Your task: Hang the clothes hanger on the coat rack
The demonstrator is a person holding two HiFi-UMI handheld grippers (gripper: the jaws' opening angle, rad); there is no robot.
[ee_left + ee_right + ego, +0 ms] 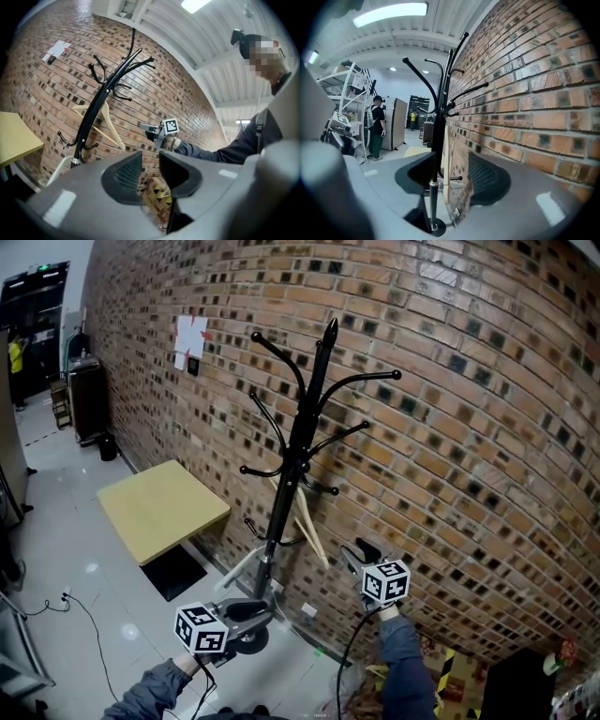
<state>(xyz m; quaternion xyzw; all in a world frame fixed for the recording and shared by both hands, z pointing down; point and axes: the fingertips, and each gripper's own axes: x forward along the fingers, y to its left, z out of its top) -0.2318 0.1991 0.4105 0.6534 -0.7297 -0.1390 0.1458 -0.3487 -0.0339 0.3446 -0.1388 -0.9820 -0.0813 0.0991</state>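
Note:
The black coat rack (pixel 298 442) stands against the brick wall. A pale wooden hanger (pixel 314 535) hangs low on it, one arm slanting down right and the other down left. My right gripper (pixel 356 549) is just right of the hanger's right arm, open and holding nothing. In the right gripper view its jaws (pixel 452 161) stand wide, with the rack pole (pixel 436 140) and the hanger (pixel 445 159) seen beyond the gap. My left gripper (pixel 258 608) is low by the rack's base and open. Its own view (pixel 151 159) shows nothing between its jaws, with the rack (pixel 96 105), hanger (pixel 110 129) and right gripper (pixel 143 126) ahead.
A yellow square table (pixel 159 507) stands left of the rack by the wall. The rack's round base (pixel 251 641) sits on the grey floor. Cables (pixel 89 615) trail at the lower left. A person (pixel 376 124) stands far off by the shelving.

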